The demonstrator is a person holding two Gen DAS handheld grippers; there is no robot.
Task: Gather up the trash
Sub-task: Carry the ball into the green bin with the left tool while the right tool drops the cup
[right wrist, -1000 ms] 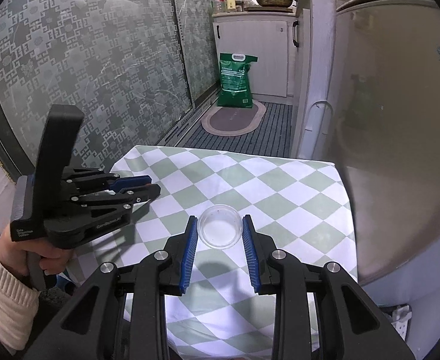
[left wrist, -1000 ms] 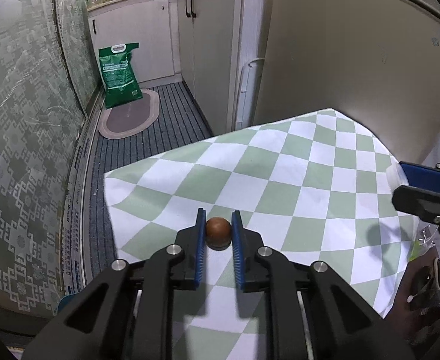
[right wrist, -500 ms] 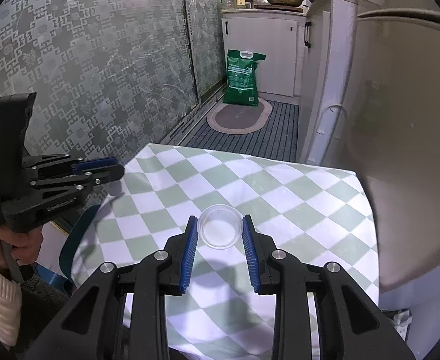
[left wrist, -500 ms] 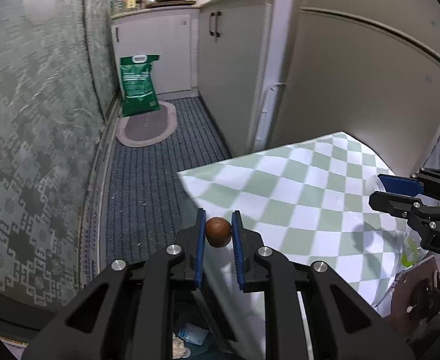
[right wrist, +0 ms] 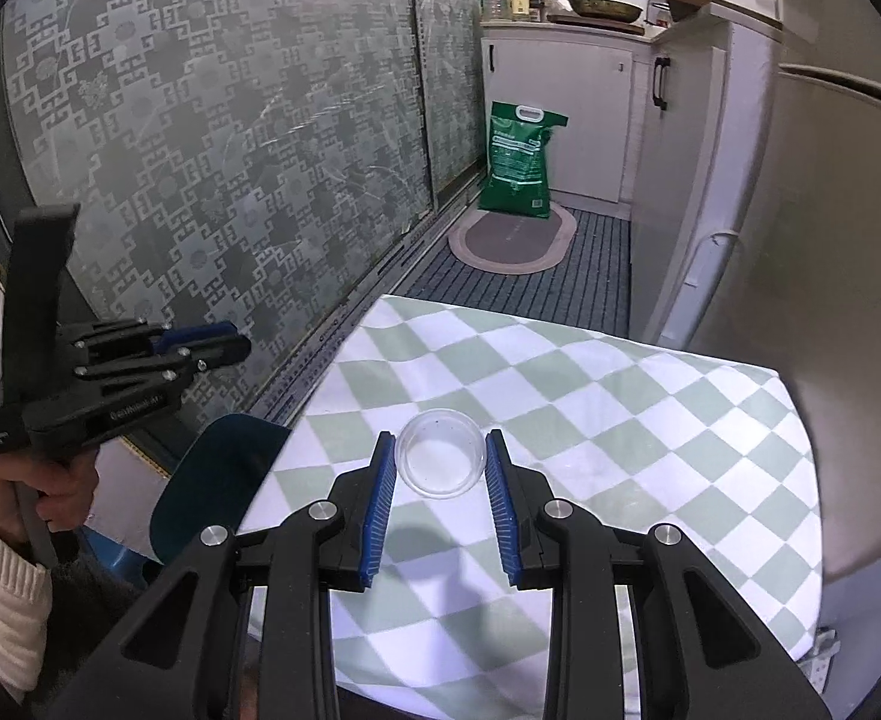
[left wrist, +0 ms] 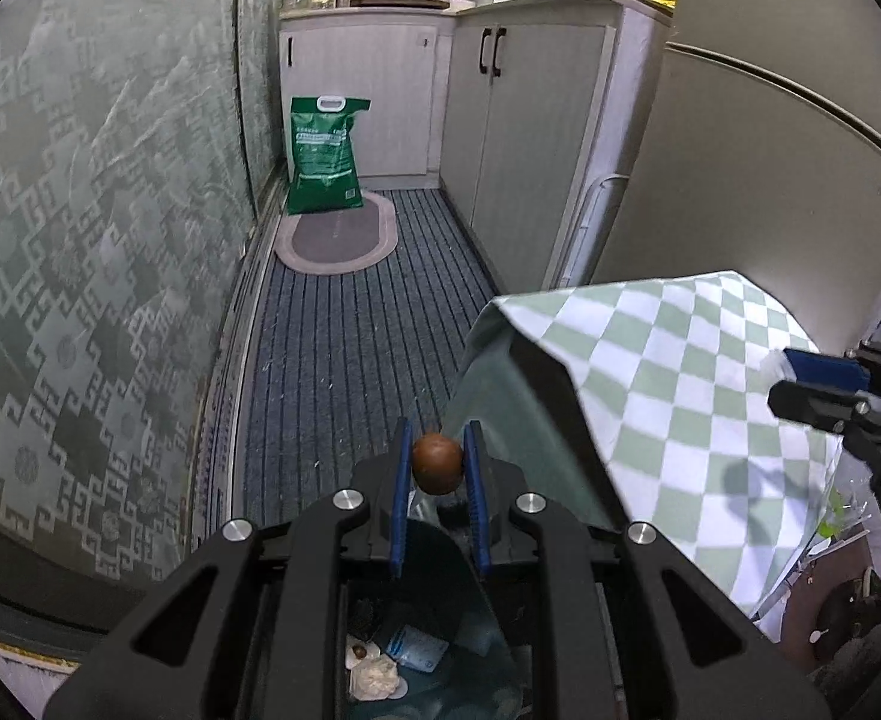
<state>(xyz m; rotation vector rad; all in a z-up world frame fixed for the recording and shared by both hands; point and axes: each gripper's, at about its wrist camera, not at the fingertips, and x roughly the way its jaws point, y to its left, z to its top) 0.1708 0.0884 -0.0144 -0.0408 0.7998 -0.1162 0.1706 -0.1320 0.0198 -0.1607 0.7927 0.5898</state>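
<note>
My left gripper is shut on a small brown round nut, held off the table's left edge above a dark blue trash bin that holds crumpled paper and wrappers. My right gripper is shut on a clear plastic cup, held over the green-and-white checked tablecloth. In the right wrist view the left gripper shows at the left with a hand under it. The bin lid stands up beside the table. The right gripper juts in at the right of the left wrist view.
A patterned glass sliding door runs along the left. A green sack and an oval mat lie on the striped floor by white cabinets. A fridge stands right of the table.
My left gripper has carried the nut leftward off the table to above the bin. My right gripper has drifted left with the cup, still over the cloth.
</note>
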